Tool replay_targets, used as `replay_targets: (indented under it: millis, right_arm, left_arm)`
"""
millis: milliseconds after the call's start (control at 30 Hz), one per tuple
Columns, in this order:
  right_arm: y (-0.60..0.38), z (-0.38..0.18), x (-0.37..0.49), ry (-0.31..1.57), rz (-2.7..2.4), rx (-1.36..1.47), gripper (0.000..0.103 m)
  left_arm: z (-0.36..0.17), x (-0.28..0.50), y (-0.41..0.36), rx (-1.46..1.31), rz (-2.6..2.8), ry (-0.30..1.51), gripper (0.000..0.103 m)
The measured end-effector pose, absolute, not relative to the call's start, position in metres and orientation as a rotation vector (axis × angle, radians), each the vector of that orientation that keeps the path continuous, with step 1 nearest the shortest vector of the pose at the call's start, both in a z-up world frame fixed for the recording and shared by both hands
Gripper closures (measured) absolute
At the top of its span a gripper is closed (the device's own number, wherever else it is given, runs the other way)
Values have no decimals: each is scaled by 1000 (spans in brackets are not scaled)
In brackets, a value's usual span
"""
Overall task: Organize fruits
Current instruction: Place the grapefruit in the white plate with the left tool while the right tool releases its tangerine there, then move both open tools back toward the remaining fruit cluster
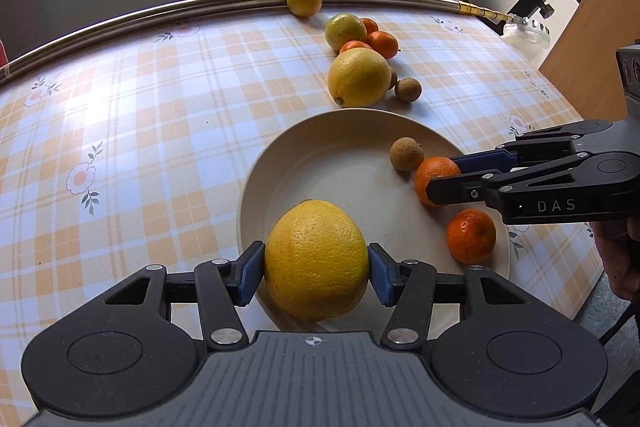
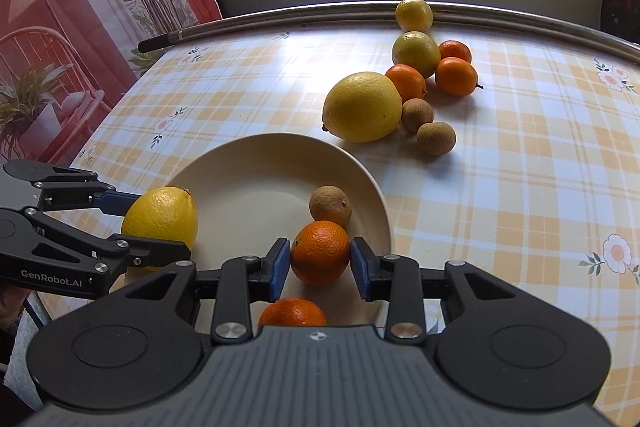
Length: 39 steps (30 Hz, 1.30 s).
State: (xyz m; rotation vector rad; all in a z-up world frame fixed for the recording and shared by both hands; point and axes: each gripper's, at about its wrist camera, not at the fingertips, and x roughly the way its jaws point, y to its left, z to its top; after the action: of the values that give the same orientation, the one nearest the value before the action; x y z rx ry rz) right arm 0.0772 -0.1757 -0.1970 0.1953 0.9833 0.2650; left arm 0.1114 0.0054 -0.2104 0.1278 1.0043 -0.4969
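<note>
Left tongs point(image 1: 316, 267) pinching firm, heavy lemon point(image 1: 316, 261) across middle; right tongs point(image 2: 320, 259) pinching light, squashable tangerine point(image 2: 320, 253) over plate point(image 2: 248, 163)

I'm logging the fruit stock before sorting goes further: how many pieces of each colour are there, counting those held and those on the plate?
Yellow or yellow-green: 4, including the lemon held in the left tool
Orange: 5, including the mandarin held in the right tool
Brown: 3, one on the plate
Total: 12
</note>
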Motion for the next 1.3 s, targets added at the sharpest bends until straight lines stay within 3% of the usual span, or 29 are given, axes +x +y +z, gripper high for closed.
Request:
replay_targets:
  millis: [733, 1300]
  right_arm:
    - [-186, -188, 73, 970, 227, 200, 66]
    - [-212, -162, 70, 871, 176, 218, 66]
  left_arm:
    - [-214, 110, 6, 102, -491, 1028, 45]
    - [-170, 114, 20, 15, -477, 910, 45]
